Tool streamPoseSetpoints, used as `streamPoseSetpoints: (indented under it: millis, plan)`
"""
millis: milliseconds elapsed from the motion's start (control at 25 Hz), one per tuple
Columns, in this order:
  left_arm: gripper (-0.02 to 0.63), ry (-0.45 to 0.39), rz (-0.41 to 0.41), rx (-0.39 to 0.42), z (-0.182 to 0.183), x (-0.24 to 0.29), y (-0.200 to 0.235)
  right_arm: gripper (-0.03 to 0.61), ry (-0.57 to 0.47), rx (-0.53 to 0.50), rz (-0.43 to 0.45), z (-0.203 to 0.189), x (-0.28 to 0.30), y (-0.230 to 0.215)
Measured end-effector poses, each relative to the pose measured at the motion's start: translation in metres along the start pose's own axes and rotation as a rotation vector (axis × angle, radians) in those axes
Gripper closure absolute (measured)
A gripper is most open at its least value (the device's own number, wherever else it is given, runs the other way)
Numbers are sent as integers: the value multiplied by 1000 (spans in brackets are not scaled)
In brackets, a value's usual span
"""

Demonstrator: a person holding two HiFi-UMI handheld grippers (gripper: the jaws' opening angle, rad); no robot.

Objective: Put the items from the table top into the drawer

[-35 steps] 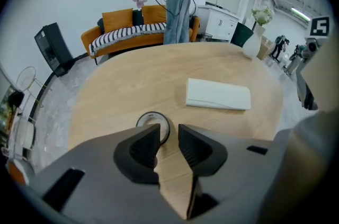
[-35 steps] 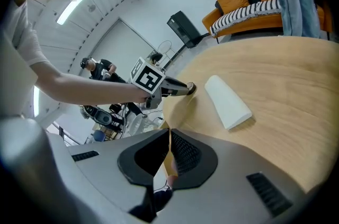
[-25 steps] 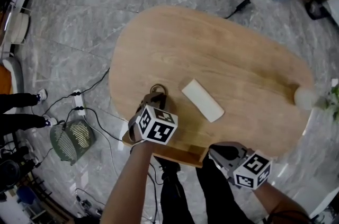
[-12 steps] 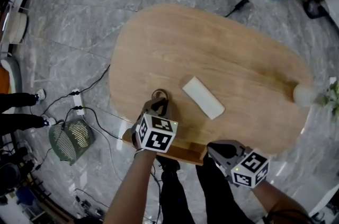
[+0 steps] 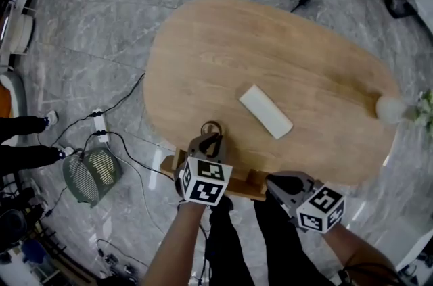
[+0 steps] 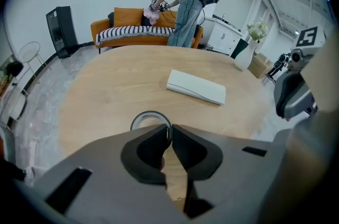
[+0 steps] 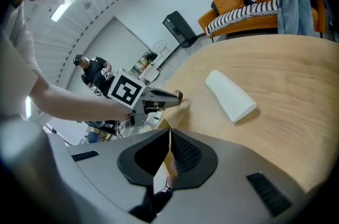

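My left tongs [image 6: 170,132] just tightened on the tape ring [image 6: 150,113] and drew it toward the drawer [image 5: 245,182] at the worktop's [image 5: 270,55] near edge; right tongs [image 7: 168,134] pressed together.

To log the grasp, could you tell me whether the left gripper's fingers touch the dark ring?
Touching: in the left gripper view the left gripper has just been closing, and its fingers pinch the dark ring by its rim.

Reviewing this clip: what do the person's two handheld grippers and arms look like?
Both the left gripper and the right gripper are grey moulded shells with black pads. Each carries a white cube printed with black square markers. No cables show. The forearms are bare; a white short sleeve shows in the right gripper view.
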State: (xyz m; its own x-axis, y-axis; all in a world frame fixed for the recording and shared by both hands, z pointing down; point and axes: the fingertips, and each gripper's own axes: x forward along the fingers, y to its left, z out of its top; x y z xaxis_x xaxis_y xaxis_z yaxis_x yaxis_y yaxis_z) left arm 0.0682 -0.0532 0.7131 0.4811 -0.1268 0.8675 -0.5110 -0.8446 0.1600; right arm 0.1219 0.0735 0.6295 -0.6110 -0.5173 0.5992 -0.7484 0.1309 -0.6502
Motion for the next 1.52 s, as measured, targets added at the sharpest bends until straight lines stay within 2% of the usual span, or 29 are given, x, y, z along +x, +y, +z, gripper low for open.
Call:
streamPoseSetpoints:
  millis: [200,600,760,960,1200,1520]
  plan:
    - [583,-37,-2,-50,-25,-16,-7,545,3,14,-19,-10,7,9]
    - [581,-56,-21,-111,-81,-40,-26,545,9,26,-15,-29,22,31]
    - [581,-38,-33,-133,-104,-40,-36,545,16,20,-11,-33,27,35]
    - [581,26,-58,-149,-131,-28,-43,545,16,25,-21,-38,28,33]
    - [581,54,-81,-251,-146,-10,-37,545,22,43,-35,-53,30,23]
    - [575,57,-87,-249,-150,2,-34,545,25,63,-41,-64,37,19]
